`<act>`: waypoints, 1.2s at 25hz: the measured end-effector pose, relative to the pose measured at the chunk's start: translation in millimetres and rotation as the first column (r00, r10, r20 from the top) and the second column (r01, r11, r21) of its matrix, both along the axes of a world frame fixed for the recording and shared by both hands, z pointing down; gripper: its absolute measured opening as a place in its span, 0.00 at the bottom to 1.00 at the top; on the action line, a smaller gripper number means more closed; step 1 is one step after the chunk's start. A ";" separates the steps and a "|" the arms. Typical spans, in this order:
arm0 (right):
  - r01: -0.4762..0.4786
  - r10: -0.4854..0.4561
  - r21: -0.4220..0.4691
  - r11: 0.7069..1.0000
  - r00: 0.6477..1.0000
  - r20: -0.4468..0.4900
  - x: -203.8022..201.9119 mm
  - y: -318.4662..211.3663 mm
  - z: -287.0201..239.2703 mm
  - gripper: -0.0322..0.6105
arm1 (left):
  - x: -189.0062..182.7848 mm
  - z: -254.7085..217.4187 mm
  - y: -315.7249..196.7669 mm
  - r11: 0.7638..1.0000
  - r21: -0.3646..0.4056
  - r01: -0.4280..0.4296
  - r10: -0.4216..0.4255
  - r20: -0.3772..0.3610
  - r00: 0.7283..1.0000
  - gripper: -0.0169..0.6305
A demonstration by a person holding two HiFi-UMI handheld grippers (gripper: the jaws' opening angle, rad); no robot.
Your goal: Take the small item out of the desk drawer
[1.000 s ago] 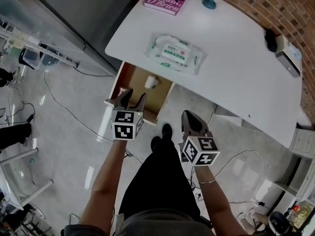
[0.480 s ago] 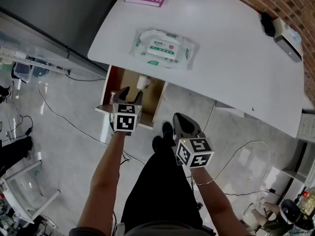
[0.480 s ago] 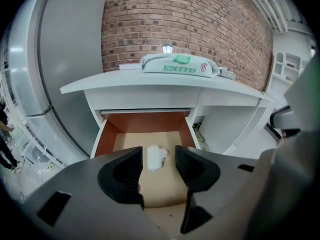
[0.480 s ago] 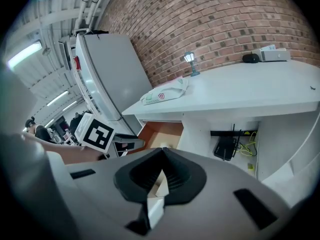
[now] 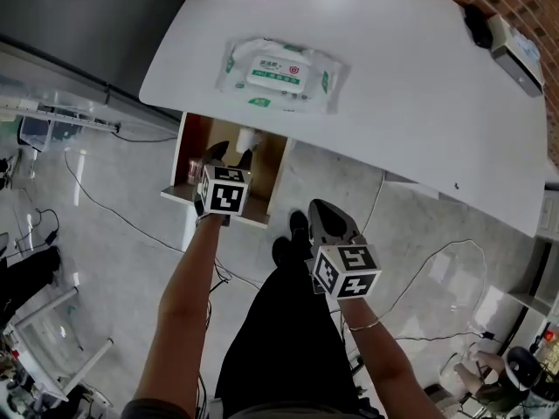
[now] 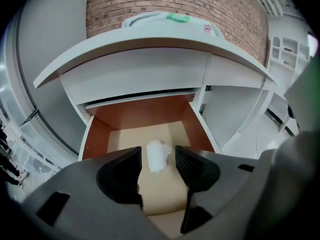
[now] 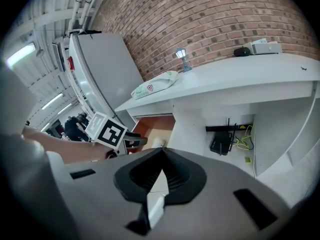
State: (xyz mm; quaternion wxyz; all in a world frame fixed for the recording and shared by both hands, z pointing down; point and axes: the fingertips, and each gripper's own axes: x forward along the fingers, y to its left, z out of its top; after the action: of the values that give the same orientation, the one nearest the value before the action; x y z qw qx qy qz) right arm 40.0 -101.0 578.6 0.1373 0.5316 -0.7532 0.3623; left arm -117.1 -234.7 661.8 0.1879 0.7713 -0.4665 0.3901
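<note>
As L hand-held gripper gapes, small item lies just beyond.

Small item: white, soft-looking, crumpled lump.
Item pose: lying loose on the drawer floor, touching neither side wall.
Item place: toward 1 o'clock on the visible floor in the head view.
Desk drawer: pulled open, with red-brown inner walls, a tan floor and a white outside.

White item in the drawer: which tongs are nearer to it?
Left. The left tongs hover open at the drawer front, the white item just beyond their jaws; the right tongs sit shut outside the drawer.
</note>
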 end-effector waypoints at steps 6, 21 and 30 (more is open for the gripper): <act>-0.016 0.016 -0.018 1.000 1.000 -0.003 7.9 8.6 11.4 0.06 | 1.2 27.5 -7.9 0.999 -0.041 -0.006 0.008 0.047 0.999 0.35; -0.071 0.072 -0.051 0.996 0.997 0.025 22.4 20.7 34.3 0.06 | 7.3 78.2 -21.2 0.996 -0.091 0.013 -0.001 0.125 0.992 0.36; -0.086 0.089 -0.055 0.995 0.995 0.046 21.3 20.1 40.0 0.06 | 5.0 95.9 -29.6 0.993 -0.111 0.042 -0.027 0.133 0.991 0.36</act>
State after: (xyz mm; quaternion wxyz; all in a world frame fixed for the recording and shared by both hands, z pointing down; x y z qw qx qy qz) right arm 61.3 -80.9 618.6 0.1171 0.5514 -0.7223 0.4006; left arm -112.2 -264.3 757.8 0.2073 0.7239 -0.4683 0.4623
